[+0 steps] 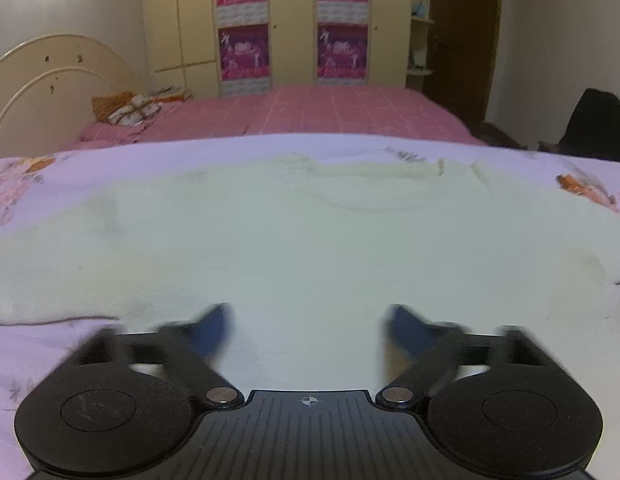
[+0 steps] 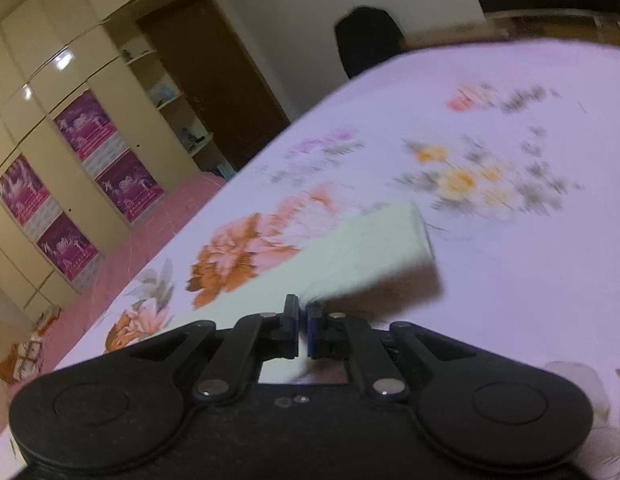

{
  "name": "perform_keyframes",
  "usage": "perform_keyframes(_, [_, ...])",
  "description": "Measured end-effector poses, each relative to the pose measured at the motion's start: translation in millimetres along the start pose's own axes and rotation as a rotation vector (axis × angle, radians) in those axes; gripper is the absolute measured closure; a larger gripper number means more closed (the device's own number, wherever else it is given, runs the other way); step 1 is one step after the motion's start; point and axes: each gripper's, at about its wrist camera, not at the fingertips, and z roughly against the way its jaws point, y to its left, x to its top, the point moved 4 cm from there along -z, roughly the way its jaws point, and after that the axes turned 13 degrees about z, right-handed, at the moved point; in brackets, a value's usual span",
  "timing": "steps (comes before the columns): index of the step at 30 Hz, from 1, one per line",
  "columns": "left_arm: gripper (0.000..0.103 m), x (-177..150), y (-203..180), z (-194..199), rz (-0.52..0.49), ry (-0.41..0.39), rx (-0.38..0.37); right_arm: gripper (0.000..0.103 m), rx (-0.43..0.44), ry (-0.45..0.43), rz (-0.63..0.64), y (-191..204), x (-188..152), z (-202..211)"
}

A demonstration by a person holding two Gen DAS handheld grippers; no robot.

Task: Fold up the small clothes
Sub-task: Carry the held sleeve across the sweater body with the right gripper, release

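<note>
A pale cream T-shirt lies flat on the flowered sheet, its neckline at the far side. My left gripper hovers over the shirt's near part, its blue-padded fingers spread wide and blurred, nothing pinched between them. In the right wrist view a sleeve of the same shirt stretches away from my right gripper. Its jaws are pressed together on the sleeve's near edge, and the sleeve looks lifted, casting a shadow on the sheet.
The white sheet with orange flowers covers the work surface. Behind it is a bed with a pink cover, a pile of cloth near the headboard, wardrobes, and a dark chair at the right.
</note>
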Motion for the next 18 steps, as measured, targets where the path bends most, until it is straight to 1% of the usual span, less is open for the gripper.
perform_keyframes(5, [0.026,6.9,19.0,1.0,0.04,0.0,0.002,0.099,0.041,-0.01,0.114,43.1,-1.9,-0.4])
perform_keyframes(7, [0.023,8.7,27.4,0.9,0.065,0.003,-0.001,0.099,0.069,-0.01,0.175,66.9,-5.1,0.6])
perform_keyframes(9, [0.023,9.5,33.7,0.9,0.084,0.018,-0.038,0.099,0.111,-0.009,0.234,92.9,-10.0,1.6])
perform_keyframes(11, [0.025,9.8,40.0,2.4,0.097,0.032,-0.067,0.099,0.159,-0.001,0.308,122.9,-17.9,3.0])
perform_keyframes(13, [0.025,11.0,44.4,3.3,0.119,0.037,-0.091,0.099,0.22,0.004,0.4,160.1,-29.8,5.3])
perform_keyframes(14, [0.026,11.7,47.1,4.1,0.142,0.04,-0.117,0.099,0.25,0.008,0.439,176.5,-36.0,7.7])
perform_keyframes(15, [0.028,12.0,50.9,5.1,0.165,0.043,-0.141,0.099,0.279,0.011,0.471,191.5,-42.0,10.4])
perform_keyframes(16, [0.038,12.4,53.6,5.4,0.182,0.048,-0.156,0.099,0.313,0.017,0.507,208.3,-49.6,12.5])
perform_keyframes(17, [0.051,12.6,56.3,4.9,0.197,0.058,-0.169,0.099,0.339,0.021,0.536,221.6,-55.5,15.6])
perform_keyframes(18, [0.052,12.5,58.0,3.9,0.204,0.065,-0.172,0.099,0.367,0.024,0.575,237.6,-63.5,18.1])
